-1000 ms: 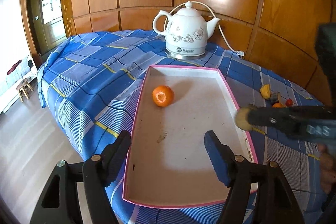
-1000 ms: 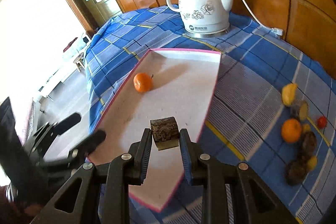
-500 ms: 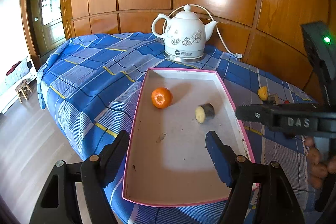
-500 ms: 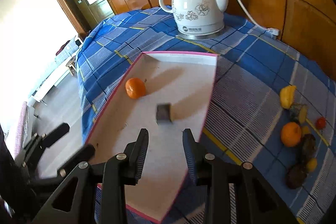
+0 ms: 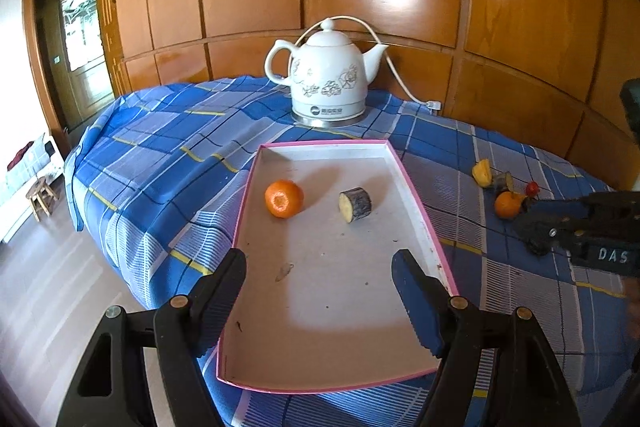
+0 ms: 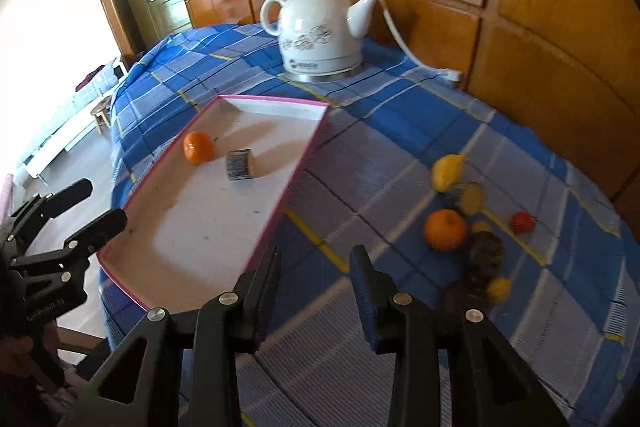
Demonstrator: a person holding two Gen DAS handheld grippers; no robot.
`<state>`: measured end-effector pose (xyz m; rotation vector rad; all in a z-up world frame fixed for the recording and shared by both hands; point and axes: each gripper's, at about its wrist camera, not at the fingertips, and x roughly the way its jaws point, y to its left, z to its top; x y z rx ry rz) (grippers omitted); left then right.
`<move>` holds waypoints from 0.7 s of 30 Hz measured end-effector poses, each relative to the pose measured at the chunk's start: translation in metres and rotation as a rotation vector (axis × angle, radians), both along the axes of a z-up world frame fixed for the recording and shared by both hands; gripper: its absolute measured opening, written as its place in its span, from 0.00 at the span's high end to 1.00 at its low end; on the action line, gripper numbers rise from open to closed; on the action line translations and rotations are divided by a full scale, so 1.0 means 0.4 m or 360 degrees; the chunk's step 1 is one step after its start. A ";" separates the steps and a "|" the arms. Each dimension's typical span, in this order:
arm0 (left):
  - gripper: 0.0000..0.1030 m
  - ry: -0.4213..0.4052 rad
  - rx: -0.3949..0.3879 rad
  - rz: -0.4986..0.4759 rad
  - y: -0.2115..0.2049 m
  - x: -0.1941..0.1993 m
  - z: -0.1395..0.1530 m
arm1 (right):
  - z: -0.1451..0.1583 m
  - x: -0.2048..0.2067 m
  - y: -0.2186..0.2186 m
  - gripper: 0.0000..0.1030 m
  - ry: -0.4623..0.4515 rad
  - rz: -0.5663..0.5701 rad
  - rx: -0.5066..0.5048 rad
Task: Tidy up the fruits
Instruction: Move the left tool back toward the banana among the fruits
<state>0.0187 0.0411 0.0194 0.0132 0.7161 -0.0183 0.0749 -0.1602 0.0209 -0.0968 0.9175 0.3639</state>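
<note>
Wood-panelled room, blue checked surface (image 5: 168, 163); right claw (image 6: 314, 267), opening and empty, has dropped its chunk (image 5: 355, 205) in the tray (image 5: 416, 203); left claw (image 5: 320, 291) apart.

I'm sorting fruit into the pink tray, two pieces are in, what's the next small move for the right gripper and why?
Probably carry the right gripper toward the orange in the pile on the cloth. Its fingers are opening with nothing between them, and it hangs over the cloth beside the tray, where the tangerine and the cut piece already lie. That orange looks closest and unobstructed.
</note>
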 end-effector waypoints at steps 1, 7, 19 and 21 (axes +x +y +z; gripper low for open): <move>0.26 -0.0002 0.0007 -0.0011 -0.006 -0.001 0.002 | 0.003 -0.004 -0.011 0.65 -0.0012 -0.0008 -0.0007; 0.26 -0.0014 0.0047 -0.0062 -0.035 -0.008 0.009 | 0.018 -0.014 -0.075 0.65 -0.0052 -0.0069 -0.0040; 0.26 0.0035 0.0085 -0.0216 -0.106 -0.002 0.003 | 0.009 -0.005 -0.285 0.65 -0.0074 -0.0322 -0.0155; 0.26 0.0050 0.0084 -0.0265 -0.127 0.002 0.002 | -0.004 0.001 -0.335 0.65 -0.0066 -0.0408 -0.0179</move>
